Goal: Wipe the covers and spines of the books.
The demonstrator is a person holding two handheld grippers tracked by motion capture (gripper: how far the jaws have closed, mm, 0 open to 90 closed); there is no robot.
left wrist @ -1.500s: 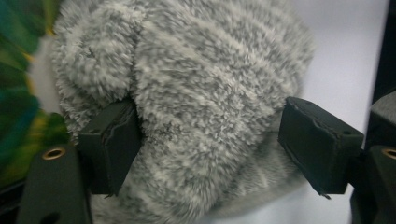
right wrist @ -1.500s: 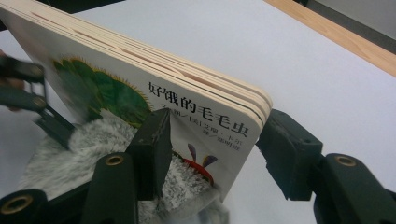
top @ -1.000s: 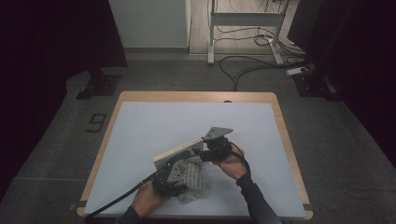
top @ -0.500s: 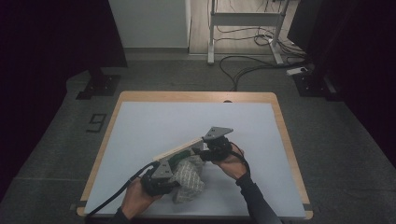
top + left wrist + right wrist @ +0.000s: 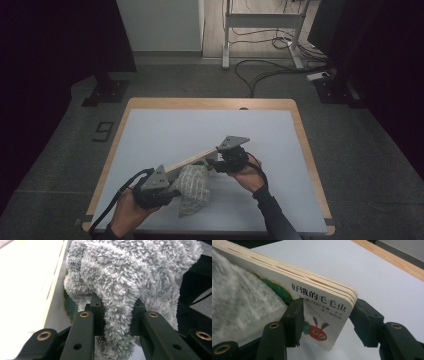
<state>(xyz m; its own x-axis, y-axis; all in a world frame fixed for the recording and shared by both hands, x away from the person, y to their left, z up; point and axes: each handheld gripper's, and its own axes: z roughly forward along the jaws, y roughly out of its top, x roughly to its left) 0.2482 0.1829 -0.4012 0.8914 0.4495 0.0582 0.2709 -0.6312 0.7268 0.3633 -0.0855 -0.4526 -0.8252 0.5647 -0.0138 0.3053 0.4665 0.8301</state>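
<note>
One table (image 5: 150,130), white-topped with a wooden rim; one board book (image 5: 192,159); one grey fleece cloth (image 5: 192,186); two grippers, one in each of the person's hands.

Book: thick cream board pages, seen edge-on in the high view as a pale strip slanting from lower left to upper right above the table's near half; in the right gripper view the cover (image 5: 319,315) is white with black Chinese characters and a caterpillar drawn in green with a red head; corners rounded; the book is tilted, one corner held up.

Cloth: pale grey, long fluffy pile, bunched and folded (image 5: 130,280); in the high view it hangs below the book's lower edge, between the two hands, its bottom at the table near the front edge; it lies against the book's cover (image 5: 239,302).

Left gripper (image 5: 160,186): jaws closed tight on a fold of the cloth, having just been closing on it; the pile bulges out between the pads (image 5: 117,322).

Right gripper (image 5: 225,159): jaws partly closed, clamped across the book's corner, one pad on the cover, the other behind the back board (image 5: 325,322).

The green of the cover shows beside the cloth in the left gripper view.
</note>
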